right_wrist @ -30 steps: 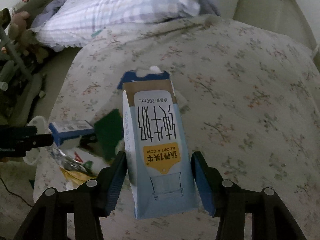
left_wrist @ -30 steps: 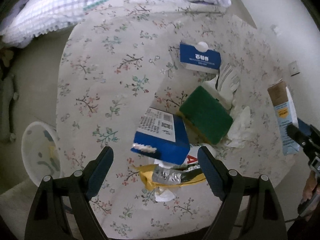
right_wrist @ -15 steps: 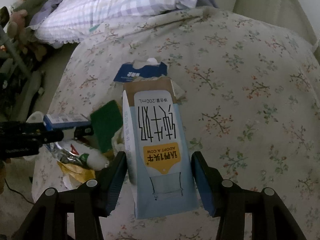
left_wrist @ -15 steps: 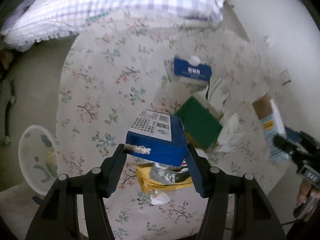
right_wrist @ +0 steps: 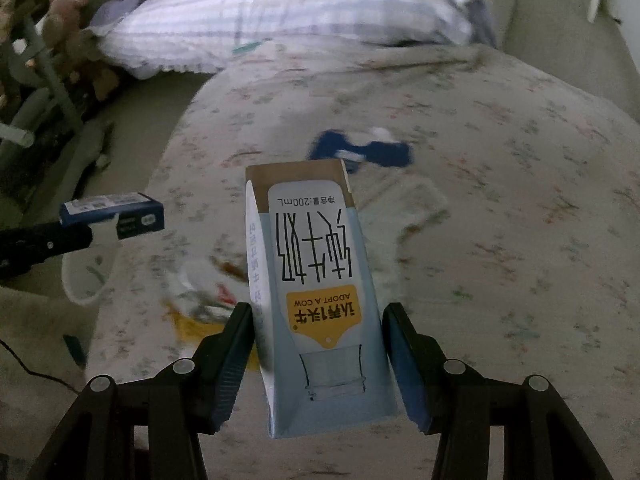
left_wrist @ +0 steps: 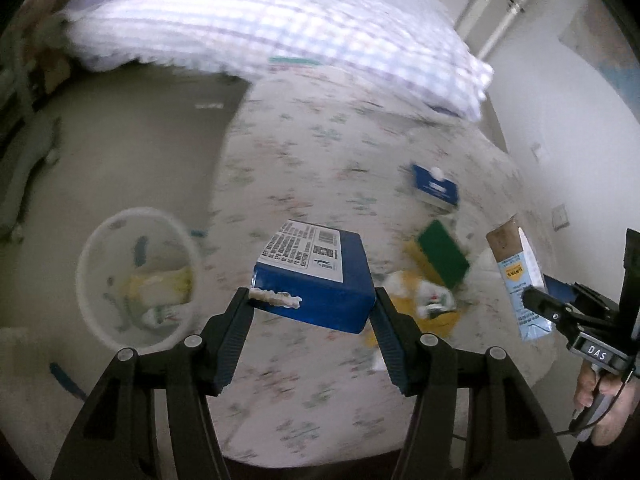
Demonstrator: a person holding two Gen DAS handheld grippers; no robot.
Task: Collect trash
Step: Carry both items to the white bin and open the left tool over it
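The left gripper point(left_wrist: 312, 308) is clamped on a blue box point(left_wrist: 316, 276) above the bed point(left_wrist: 320, 160), near a white bin point(left_wrist: 136, 276) with wrappers inside, while the right gripper point(right_wrist: 318, 344) squeezes a milk carton point(right_wrist: 316, 292) over the bed

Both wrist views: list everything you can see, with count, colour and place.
blue box: 1, blue with white label, held in left claw above bed.
milk carton: 1, pale blue, brown end, held in right claw.
tissue pack: 1, blue, on bedspread.
sponge: 1, green, in litter pile.
yellow wrapper: 1, yellow, under pile.
trash bin: 1, white, on floor left of bed, trash inside.
pillow: 1, checked, head of bed.
bedspread: 1, floral.
left claw: 1, black.
right claw: 1, black.
hand: 1, on right handle.
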